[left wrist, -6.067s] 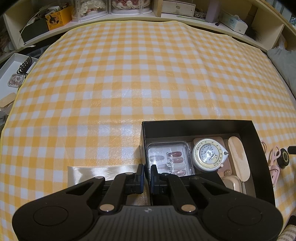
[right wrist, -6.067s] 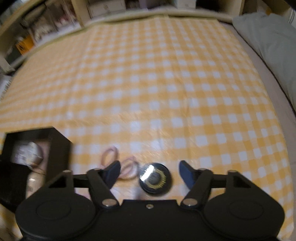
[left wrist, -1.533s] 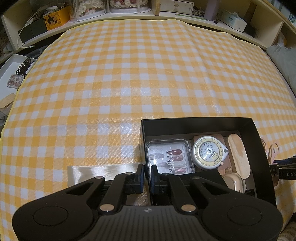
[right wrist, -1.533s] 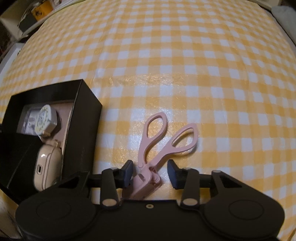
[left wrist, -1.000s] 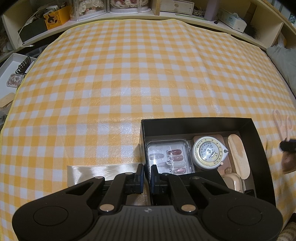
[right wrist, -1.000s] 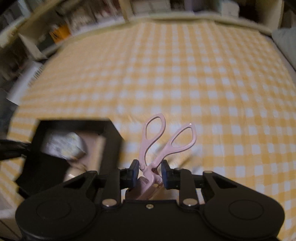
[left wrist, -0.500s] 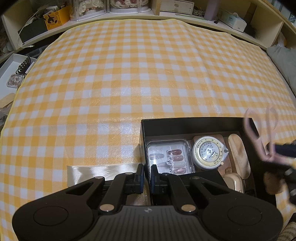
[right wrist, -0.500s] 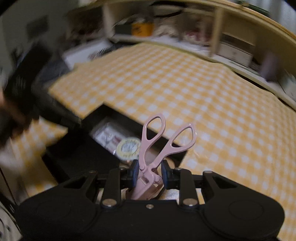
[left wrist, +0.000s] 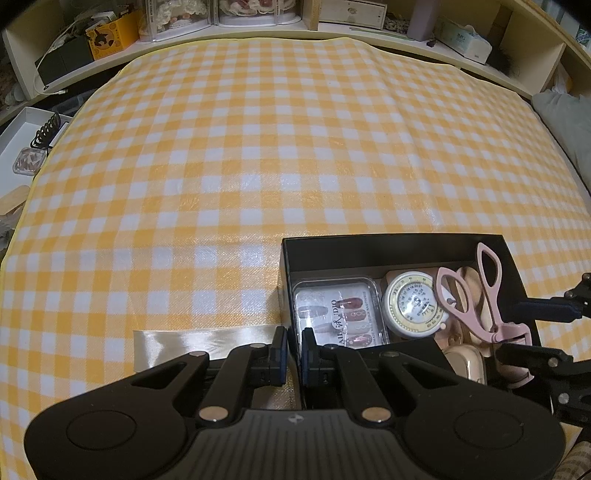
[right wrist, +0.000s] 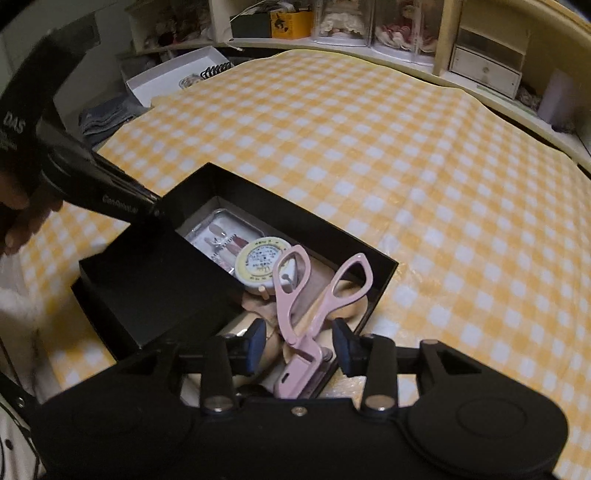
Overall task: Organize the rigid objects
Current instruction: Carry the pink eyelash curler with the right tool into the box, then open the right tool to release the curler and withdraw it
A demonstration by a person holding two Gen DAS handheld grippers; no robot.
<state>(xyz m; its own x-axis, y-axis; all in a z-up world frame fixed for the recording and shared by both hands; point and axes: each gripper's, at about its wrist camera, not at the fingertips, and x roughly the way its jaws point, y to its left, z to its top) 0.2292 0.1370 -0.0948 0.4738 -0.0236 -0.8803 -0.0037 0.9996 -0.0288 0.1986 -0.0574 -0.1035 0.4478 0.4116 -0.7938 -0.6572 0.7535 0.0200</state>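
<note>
A yellow-and-white checked cloth [left wrist: 258, 166] covers the surface, with cluttered cream shelves [left wrist: 332, 14] behind. On it sits a black rectangular cardboard box [right wrist: 207, 181]. The left gripper [left wrist: 294, 349] is nearly closed, pinching the box's near left wall to steady it. The right gripper [right wrist: 297, 341] has just been opening over the right end of the box; its pads now stand clear on either side of the pink plastic eyelash curler [right wrist: 306, 314], which is between them but no longer squeezed.

To finish this release well, the jaws should spread a little further and the gripper should lift straight away, so neither pad drags the curler back out. The left grip should hold until then.

The curler looks like small scissors: two loop handles, a hinge and a curved clamp head. It leans across a beige oval piece, beside a round white tape measure [left wrist: 413, 302] with a yellow rim and a clear case of press-on nails [left wrist: 338, 314].
</note>
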